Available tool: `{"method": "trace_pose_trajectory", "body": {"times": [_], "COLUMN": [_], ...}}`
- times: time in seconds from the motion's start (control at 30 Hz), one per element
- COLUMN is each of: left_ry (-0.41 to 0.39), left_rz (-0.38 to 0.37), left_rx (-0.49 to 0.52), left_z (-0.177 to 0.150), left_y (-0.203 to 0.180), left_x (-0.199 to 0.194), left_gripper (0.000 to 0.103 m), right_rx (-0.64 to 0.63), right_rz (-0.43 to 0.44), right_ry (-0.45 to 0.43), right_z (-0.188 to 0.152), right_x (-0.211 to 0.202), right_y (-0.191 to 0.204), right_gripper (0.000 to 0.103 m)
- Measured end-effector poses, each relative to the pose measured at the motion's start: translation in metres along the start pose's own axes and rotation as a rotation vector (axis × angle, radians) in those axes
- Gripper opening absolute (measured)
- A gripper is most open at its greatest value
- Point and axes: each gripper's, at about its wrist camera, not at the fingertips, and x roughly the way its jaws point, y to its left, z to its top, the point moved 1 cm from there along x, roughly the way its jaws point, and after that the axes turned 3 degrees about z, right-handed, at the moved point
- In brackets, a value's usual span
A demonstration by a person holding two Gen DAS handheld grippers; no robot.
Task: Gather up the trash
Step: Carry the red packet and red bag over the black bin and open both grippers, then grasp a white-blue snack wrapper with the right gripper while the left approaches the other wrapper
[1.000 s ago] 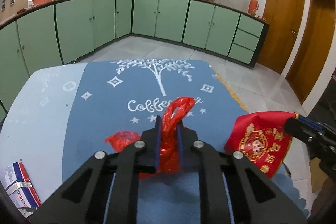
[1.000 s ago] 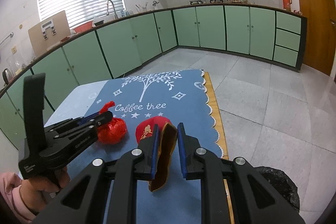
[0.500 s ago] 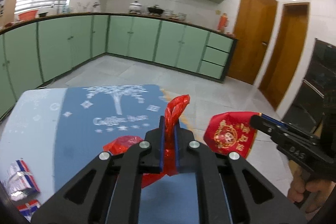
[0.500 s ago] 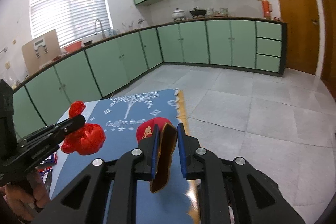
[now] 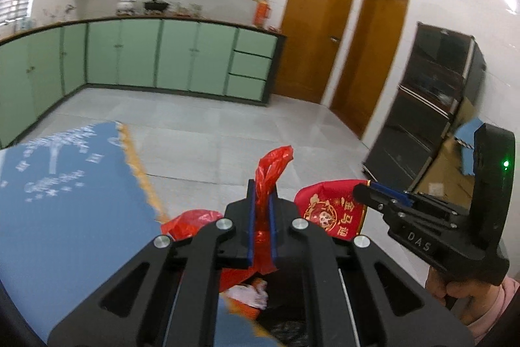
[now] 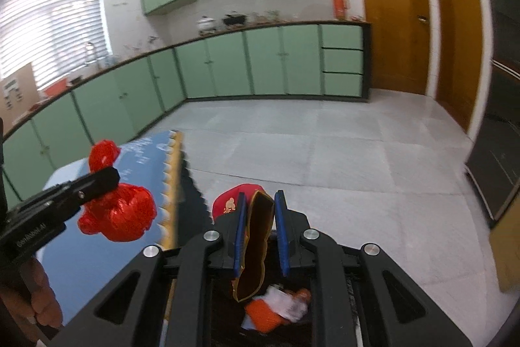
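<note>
Two hand-held grippers in view, both loaded and both out past the worktop (image 5: 65,217) edge. Left hand-held gripper (image 5: 261,207) has its jaws pressed together on the twisted neck of a red plastic bag (image 5: 271,171); the knotted top sticks up above the pads, and the crumpled bag body bulges out below and to the left of the fingers. From the right wrist view the same bag (image 6: 122,213) hangs as a red ball under the left tool's tip, over the blue cloth (image 6: 97,252) near its scalloped yellow edge. Right hand-held gripper (image 6: 261,210) is pinching a red-and-gold printed packet (image 6: 256,236), held edge-on between the blue pads, its open gold-lined mouth facing the camera; jaws only partly closed around it. In the left wrist view that packet (image 5: 331,210) shows its red face with gold characters, just right of the left tool. Below both tools, a dark black bag opening (image 6: 227,308) with orange and white wrappers (image 6: 276,311) lying inside it. Part of a hand (image 5: 455,288) with a pink sleeve grips the right tool's handle. Grey tiled floor (image 6: 325,152), green cabinets (image 6: 227,67), wooden doors (image 6: 390,15) behind; background blurred.
</note>
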Motion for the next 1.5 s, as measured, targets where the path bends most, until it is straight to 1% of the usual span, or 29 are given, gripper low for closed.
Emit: {"method": "trace_pose_trajectory", "body": {"times": [0.17,0.27,0.37,0.4,0.43,0.47,0.5,0.53,0.57,0.6,0.67,0.83,0.93,0.97,1.03,1.17,1.2,1.27,1.3,1.37,1.43,1.5], "left_ry": [0.056,0.106,0.15,0.16,0.166,0.165,0.162,0.157,0.154,0.154,0.15,0.111,0.073,0.062,0.035,-0.015,-0.026,-0.042,-0.052,-0.061,-0.067,-0.07], "left_rz": [-0.036,-0.048,-0.052,-0.052,-0.054,-0.053,-0.05,-0.05,-0.048,-0.047,-0.041,-0.009,0.034,0.053,0.099,0.214,0.257,0.316,0.36,0.419,0.488,0.539], "left_rx": [0.032,0.033,0.03,0.028,0.022,0.017,0.012,0.009,0.008,0.007,0.0,-0.023,-0.019,-0.016,-0.007,-0.017,-0.022,-0.03,-0.035,-0.045,-0.083,-0.114], "left_z": [-0.016,-0.024,-0.032,-0.033,-0.034,-0.034,-0.033,-0.033,-0.032,-0.031,-0.029,-0.02,-0.014,-0.013,-0.012,-0.012,-0.013,-0.016,-0.019,-0.026,-0.036,-0.044], "left_y": [-0.02,-0.021,-0.02,-0.019,-0.017,-0.015,-0.014,-0.013,-0.011,-0.012,-0.007,0.008,0.021,0.025,0.037,0.071,0.082,0.097,0.108,0.122,0.144,0.161], "left_x": [0.033,0.054,0.07,0.074,0.075,0.073,0.072,0.071,0.07,0.069,0.067,0.045,0.021,0.013,-0.008,-0.056,-0.072,-0.094,-0.11,-0.133,-0.163,-0.186], "left_gripper": [0.005,0.005,0.009,0.013,0.025,0.033,0.043,0.047,0.048,0.049,0.049,0.054,0.058,0.059,0.061,0.065,0.066,0.068,0.07,0.072,0.076,0.08], "right_rx": [0.062,0.083,0.098,0.106,0.115,0.121,0.127,0.129,0.131,0.133,0.132,0.111,0.089,0.083,0.071,0.031,0.016,-0.005,-0.019,-0.04,-0.067,-0.097], "right_rz": [-0.059,-0.075,-0.083,-0.077,-0.075,-0.079,-0.084,-0.087,-0.088,-0.089,-0.088,-0.092,-0.082,-0.076,-0.058,0.0,0.03,0.069,0.099,0.154,0.224,0.279], "right_ry": [0.041,0.067,0.091,0.106,0.12,0.128,0.138,0.146,0.149,0.148,0.146,0.114,0.081,0.068,0.049,0.017,0.011,0.009,0.012,0.021,0.035,0.053], "right_z": [-0.02,-0.029,-0.036,-0.039,-0.042,-0.045,-0.047,-0.049,-0.048,-0.048,-0.048,-0.043,-0.032,-0.027,-0.02,-0.008,-0.005,-0.003,-0.002,-0.003,-0.007,-0.012], "right_x": [0.005,0.014,0.025,0.031,0.036,0.039,0.043,0.046,0.048,0.048,0.048,0.036,0.025,0.021,0.015,0.005,0.002,0.0,-0.001,0.0,0.004,0.008], "right_y": [-0.038,-0.049,-0.056,-0.059,-0.06,-0.061,-0.063,-0.064,-0.064,-0.064,-0.063,-0.054,-0.041,-0.035,-0.026,0.008,0.022,0.042,0.057,0.083,0.117,0.148], "right_gripper": [0.017,0.017,0.018,0.021,0.022,0.023,0.026,0.031,0.037,0.039,0.041,0.051,0.06,0.061,0.063,0.07,0.072,0.075,0.077,0.08,0.083,0.086]}}
